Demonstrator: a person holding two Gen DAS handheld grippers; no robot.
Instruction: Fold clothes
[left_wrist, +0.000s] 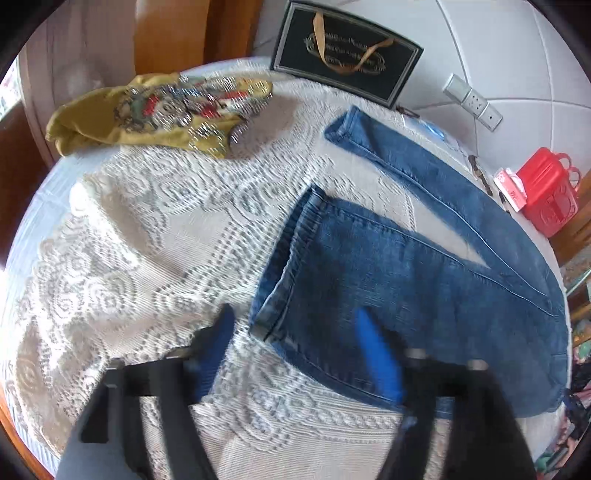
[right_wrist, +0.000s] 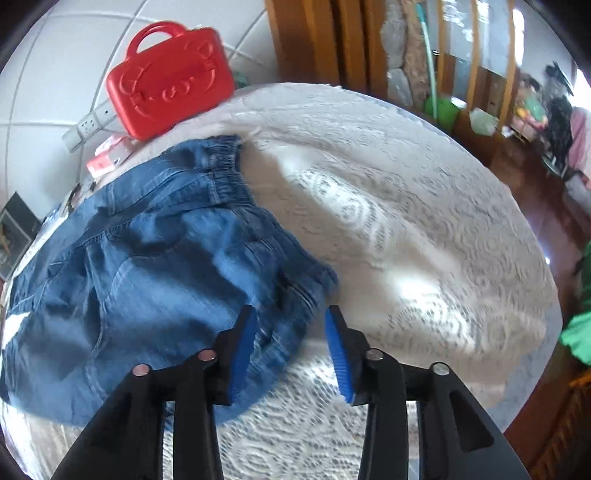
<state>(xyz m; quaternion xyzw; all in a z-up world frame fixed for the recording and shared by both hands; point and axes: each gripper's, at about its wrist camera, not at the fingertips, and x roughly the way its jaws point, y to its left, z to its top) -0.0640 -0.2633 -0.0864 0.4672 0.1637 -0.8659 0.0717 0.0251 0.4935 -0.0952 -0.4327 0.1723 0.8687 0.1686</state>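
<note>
A pair of blue jeans (left_wrist: 424, 266) lies spread flat on the white lace tablecloth (left_wrist: 155, 229), legs apart. The left wrist view shows both leg hems; my left gripper (left_wrist: 295, 325) is open just above the near leg's hem, one blue pad (left_wrist: 376, 354) over the denim, the other over the lace. The right wrist view shows the jeans' waist end (right_wrist: 147, 258) with its elastic band. My right gripper (right_wrist: 290, 325) is open, hovering at the near corner of the waistband, nothing between its pads.
A mustard patterned garment (left_wrist: 159, 114) lies bunched at the table's far left. A black framed gift bag (left_wrist: 347, 51), a power strip (left_wrist: 472, 101) and a red plastic case (left_wrist: 546, 192) (right_wrist: 170, 81) sit along the wall side. Table edge and wooden furniture (right_wrist: 480, 55) lie beyond.
</note>
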